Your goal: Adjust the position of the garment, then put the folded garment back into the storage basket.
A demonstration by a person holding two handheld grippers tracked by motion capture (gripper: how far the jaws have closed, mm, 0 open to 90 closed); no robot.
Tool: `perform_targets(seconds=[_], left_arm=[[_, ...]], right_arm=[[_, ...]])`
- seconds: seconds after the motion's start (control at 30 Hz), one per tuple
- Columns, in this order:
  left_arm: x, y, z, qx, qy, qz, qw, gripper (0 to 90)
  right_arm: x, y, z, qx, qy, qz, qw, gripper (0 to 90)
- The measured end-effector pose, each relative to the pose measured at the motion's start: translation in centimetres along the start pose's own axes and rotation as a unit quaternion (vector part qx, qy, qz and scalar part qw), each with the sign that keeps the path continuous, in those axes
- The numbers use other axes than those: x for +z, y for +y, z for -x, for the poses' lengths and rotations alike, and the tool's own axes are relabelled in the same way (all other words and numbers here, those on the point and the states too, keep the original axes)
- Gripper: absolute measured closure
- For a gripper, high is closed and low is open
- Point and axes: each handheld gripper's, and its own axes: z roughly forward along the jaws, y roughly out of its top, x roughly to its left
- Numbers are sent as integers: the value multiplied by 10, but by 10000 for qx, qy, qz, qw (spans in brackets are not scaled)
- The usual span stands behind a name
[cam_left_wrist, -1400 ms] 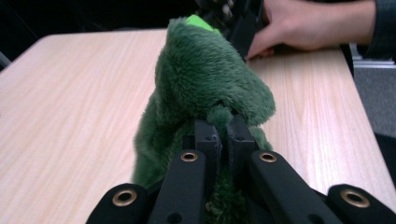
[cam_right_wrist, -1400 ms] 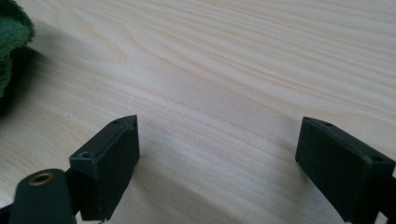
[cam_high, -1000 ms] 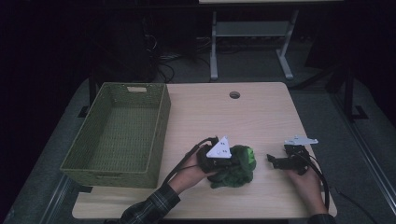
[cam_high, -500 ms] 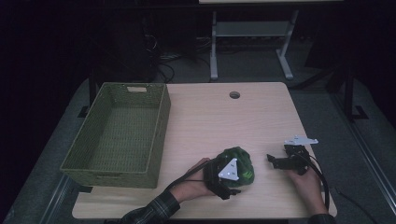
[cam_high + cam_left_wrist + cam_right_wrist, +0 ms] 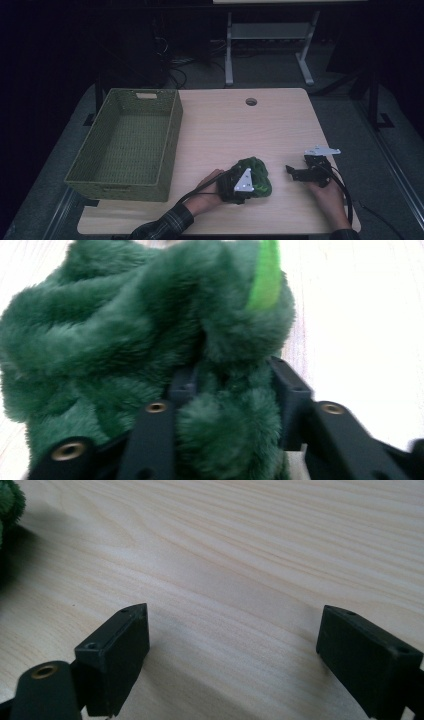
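Resting near the front edge of the desk (image 5: 280, 125), slightly right of its middle, a dark green plush toy (image 5: 256, 175) with a bright green strip lies in a crumpled heap. The left hand-held gripper (image 5: 246, 183) is pushed into the toy's near-left side; in the left gripper view its jaws stand on either side of a fold of fur (image 5: 235, 405), and they have just been closing, with the fur between them. The pads appear to press into the pile, though the fur hides the contact faces. The left hand (image 5: 207, 192) grips the tool from behind, a plaid sleeve (image 5: 162, 227) entering from the front edge. The right hand-held gripper (image 5: 295, 172) sits near the front right corner, just right of the toy and apart from it, jaws spread wide over bare wood with nothing between them. A green woven basket (image 5: 170, 150) stands along the left edge of the desk. A round cable hole (image 5: 251, 102) marks the far edge.
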Motion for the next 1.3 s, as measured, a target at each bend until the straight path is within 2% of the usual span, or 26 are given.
perform_targets(seconds=[0.07, 0.2, 0.23, 0.27, 0.3, 0.53, 0.57, 0.6, 0.77, 0.9, 1.2, 1.3], left_arm=[[0, -1, -3, -24, -71, 35, 10000, 713], [-1, 1, -2, -69, -50, 95, 9999, 761], [-3, 1, -2, 16, -23, 54, 10000, 767], [-3, 2, 0, -8, 10, 89, 10000, 772], [-5, 4, -1, 53, 17, 42, 10000, 775], [-17, 11, -4, 56, 21, 222, 9997, 777], [-19, 12, -4, 3, 26, 305, 9995, 777], [-23, 14, -6, 49, 26, 313, 9995, 777], [-39, 19, -10, -85, 79, 522, 9986, 775], [-50, 21, -15, -107, 145, 627, 9979, 774], [-90, 29, -32, -306, 294, 830, 9956, 772], [-107, 30, -41, -341, 447, 828, 9950, 772]], right_arm=[[0, 0, 0, 1, -1, 0, 10000, 135], [0, 0, 0, 3, -2, 0, 10000, 136], [0, 0, 0, 6, -3, -1, 10000, 137], [0, 0, 0, 6, -4, 1, 10000, 137], [0, 0, 0, 12, -3, -3, 10000, 137], [0, 0, 0, 10, -5, 0, 10000, 138], [0, 0, 0, 15, -5, -3, 10000, 138], [0, 0, 0, 14, -5, -2, 10000, 138], [0, 0, 0, 13, -6, -1, 10000, 138], [0, 0, 0, 14, -6, -2, 10000, 139], [0, 0, 0, 17, -7, -4, 10000, 139], [0, 0, 0, 13, -7, 0, 10000, 139]])
